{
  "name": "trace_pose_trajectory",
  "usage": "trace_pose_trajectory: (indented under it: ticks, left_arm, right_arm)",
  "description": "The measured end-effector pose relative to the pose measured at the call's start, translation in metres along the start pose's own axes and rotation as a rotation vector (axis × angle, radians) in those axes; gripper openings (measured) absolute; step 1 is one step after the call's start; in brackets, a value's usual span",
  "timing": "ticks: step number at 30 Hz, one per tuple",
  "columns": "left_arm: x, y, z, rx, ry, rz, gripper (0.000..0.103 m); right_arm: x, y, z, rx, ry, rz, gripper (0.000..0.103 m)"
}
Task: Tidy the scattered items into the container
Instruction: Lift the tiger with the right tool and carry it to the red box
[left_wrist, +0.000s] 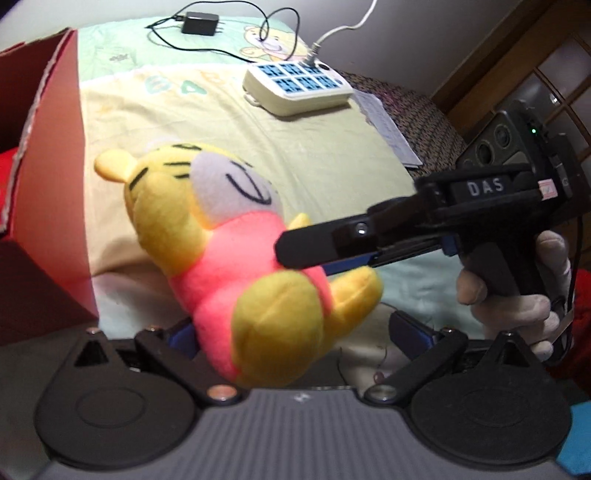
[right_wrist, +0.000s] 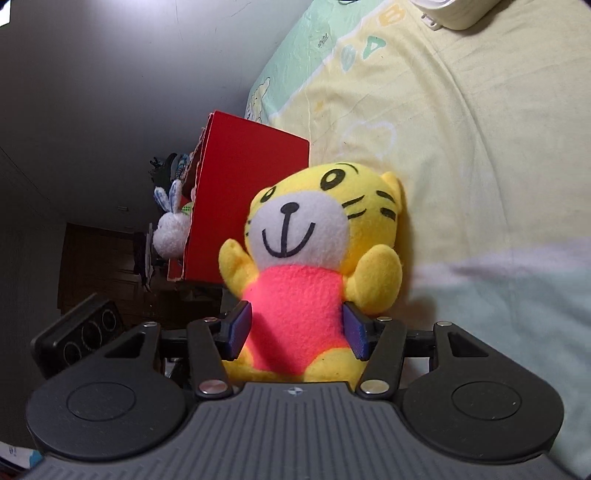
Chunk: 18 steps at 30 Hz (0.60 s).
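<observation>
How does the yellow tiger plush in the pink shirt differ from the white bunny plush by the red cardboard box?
The yellow tiger plush sits between the right gripper pads, which press its pink body; the white bunny plush is untouched. The tiger is outside the red cardboard box, over the bedsheet; the bunny pokes out at the box's opening. The tiger wears a shirt; the bunny shows none. Both are soft toys.

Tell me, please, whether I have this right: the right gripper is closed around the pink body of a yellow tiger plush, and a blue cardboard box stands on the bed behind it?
Not quite: the box is red, not blue, as the right wrist view shows. The rest stands: the right gripper grips the pink body of the yellow tiger plush, with the box on the bed behind it.
</observation>
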<state>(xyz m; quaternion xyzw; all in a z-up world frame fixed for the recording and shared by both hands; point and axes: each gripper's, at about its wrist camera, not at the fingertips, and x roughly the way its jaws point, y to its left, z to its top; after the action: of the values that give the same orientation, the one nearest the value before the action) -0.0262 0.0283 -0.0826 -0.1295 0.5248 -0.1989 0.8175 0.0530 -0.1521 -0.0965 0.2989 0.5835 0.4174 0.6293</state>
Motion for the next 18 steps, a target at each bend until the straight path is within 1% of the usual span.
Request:
trace_pose_trajectory:
  ticks: [2,4,5,7,10,12,15,18]
  left_arm:
    - [0.006,0.006,-0.006,-0.018,0.044,-0.052,0.101]
    - [0.012,0.015,-0.011,-0.046,0.076,-0.066,0.101]
    - [0.014,0.020,-0.013,-0.066,0.080,-0.066,0.101]
    - [0.013,0.030,-0.014,-0.111,0.072,-0.061,0.101]
    - [0.010,0.042,-0.009,-0.168,0.037,-0.034,0.101]
    - [0.011,0.046,-0.004,-0.201,0.025,-0.033,0.101]
    - [0.009,0.045,0.001,-0.225,-0.012,0.002,0.101]
    - [0.011,0.042,0.004,-0.229,-0.021,-0.004,0.100]
  right_arm:
    - [-0.007,-0.001,-0.011,0.008,-0.006,-0.025,0.058]
    - [-0.012,-0.005,-0.017,0.015,-0.029,-0.066,0.058]
    - [-0.014,-0.008,-0.019,0.028,-0.040,-0.072,0.058]
    - [-0.018,-0.015,-0.022,0.064,-0.072,-0.085,0.058]
    - [-0.022,-0.019,-0.024,0.071,-0.113,-0.128,0.061]
    - [-0.022,-0.020,-0.023,0.078,-0.118,-0.114,0.061]
    - [-0.020,-0.020,-0.017,0.074,-0.142,-0.109,0.064]
    - [-0.009,-0.020,-0.011,0.066,-0.134,-0.106,0.066]
